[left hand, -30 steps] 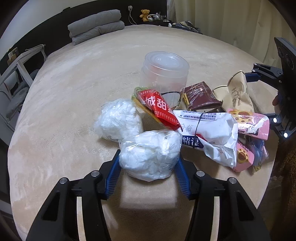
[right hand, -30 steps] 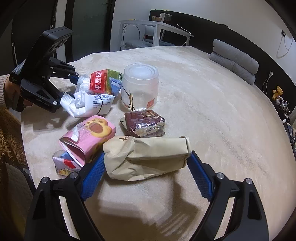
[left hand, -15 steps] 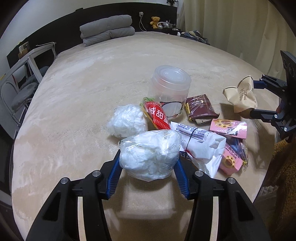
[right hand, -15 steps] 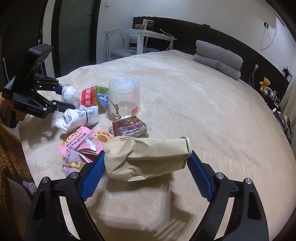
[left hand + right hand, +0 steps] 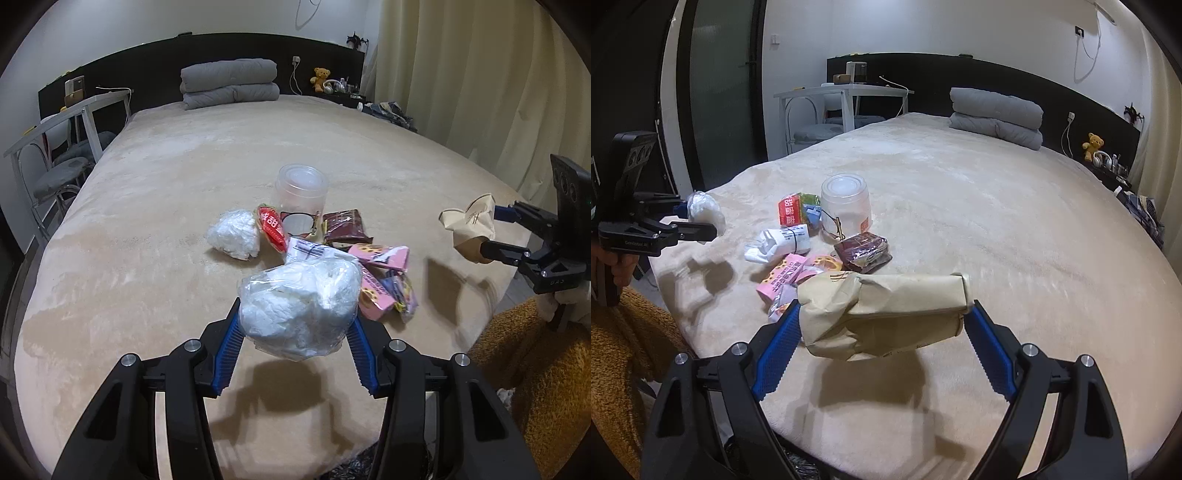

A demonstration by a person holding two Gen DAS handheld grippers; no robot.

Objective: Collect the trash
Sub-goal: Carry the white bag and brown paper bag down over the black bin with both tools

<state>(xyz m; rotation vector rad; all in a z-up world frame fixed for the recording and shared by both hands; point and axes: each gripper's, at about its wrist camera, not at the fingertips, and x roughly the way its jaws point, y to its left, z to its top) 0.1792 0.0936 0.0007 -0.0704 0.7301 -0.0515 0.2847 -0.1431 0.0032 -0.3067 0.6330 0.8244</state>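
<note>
My left gripper (image 5: 295,325) is shut on a clear bag of white tissue (image 5: 301,306), held in the air above the bed's near edge. My right gripper (image 5: 882,325) is shut on a crumpled tan paper bag (image 5: 882,314), also lifted off the bed. Each gripper shows in the other's view: the right one (image 5: 484,236) with the paper bag (image 5: 471,225), the left one (image 5: 698,218) with the tissue bag (image 5: 703,212). On the bed lies a pile of trash: a second tissue bag (image 5: 234,234), a red snack packet (image 5: 271,227), a clear tub (image 5: 301,190), a brown wrapper (image 5: 345,225) and pink cookie packets (image 5: 380,258).
The beige bed (image 5: 184,184) stretches back to folded grey quilts (image 5: 229,83). A white table with chairs (image 5: 70,122) stands at its left, curtains (image 5: 480,74) at its right. A brown fuzzy sleeve (image 5: 535,362) and the floor lie by the near corner.
Both grippers have lifted and drawn back from the pile, each carrying its bag. The trash pile now looks smaller and farther away in both views.
</note>
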